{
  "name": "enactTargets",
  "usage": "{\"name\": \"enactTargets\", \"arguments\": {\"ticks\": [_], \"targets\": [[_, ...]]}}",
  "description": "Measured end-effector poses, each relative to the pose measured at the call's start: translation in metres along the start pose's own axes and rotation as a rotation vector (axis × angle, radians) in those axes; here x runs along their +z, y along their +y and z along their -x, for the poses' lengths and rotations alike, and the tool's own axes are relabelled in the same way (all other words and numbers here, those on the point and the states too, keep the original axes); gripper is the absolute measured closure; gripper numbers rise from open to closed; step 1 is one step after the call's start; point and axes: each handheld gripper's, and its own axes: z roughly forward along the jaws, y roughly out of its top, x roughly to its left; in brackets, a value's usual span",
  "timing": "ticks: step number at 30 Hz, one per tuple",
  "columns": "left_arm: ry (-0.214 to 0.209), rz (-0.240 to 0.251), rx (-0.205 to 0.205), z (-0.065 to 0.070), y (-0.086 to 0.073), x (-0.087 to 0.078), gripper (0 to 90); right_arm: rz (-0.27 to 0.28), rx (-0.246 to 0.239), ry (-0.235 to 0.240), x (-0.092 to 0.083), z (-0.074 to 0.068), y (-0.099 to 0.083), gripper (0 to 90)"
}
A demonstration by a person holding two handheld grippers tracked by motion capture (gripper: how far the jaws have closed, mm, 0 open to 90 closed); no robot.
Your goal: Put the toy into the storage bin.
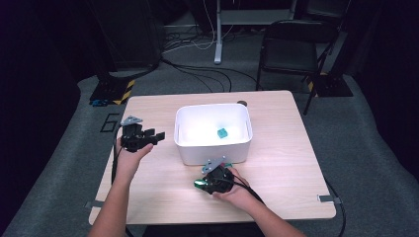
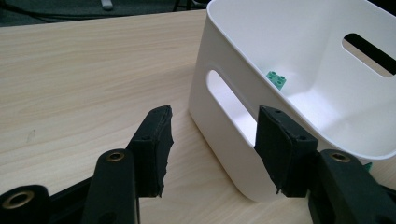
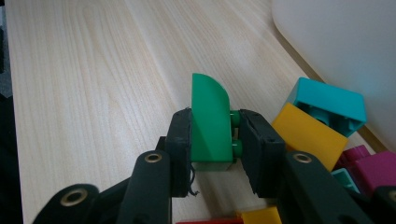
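Green brick (image 3: 210,122) sits pinched between right gripper (image 3: 212,140) pads; left gripper (image 2: 212,142) gapes empty.

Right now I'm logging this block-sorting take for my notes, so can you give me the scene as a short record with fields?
surface: light wooden table
container: white bin with slot handles, mid-table
in bin: one teal block
right gripper: jaws shut on a green curved block, studs against one pad
beside right gripper: loose blocks, among them a teal one, a yellow one and a magenta one, next to the bin's wall
left gripper: jaws open, nothing between them, at the bin's end wall
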Motion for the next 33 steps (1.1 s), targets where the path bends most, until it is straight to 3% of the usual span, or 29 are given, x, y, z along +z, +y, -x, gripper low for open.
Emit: {"name": "enactTargets", "arguments": {"ticks": [17, 33], "targets": [[0.011, 0.0, 0.003, -0.003, 0.0, -0.002, 45.7, 0.088, -0.006, 0.012, -0.032, -0.006, 0.014, 66.0], [0.011, 0.013, -0.009, -0.004, 0.0, -0.004, 45.7, 0.123, -0.005, 0.029, -0.054, -0.011, 0.023, 66.2]]}}
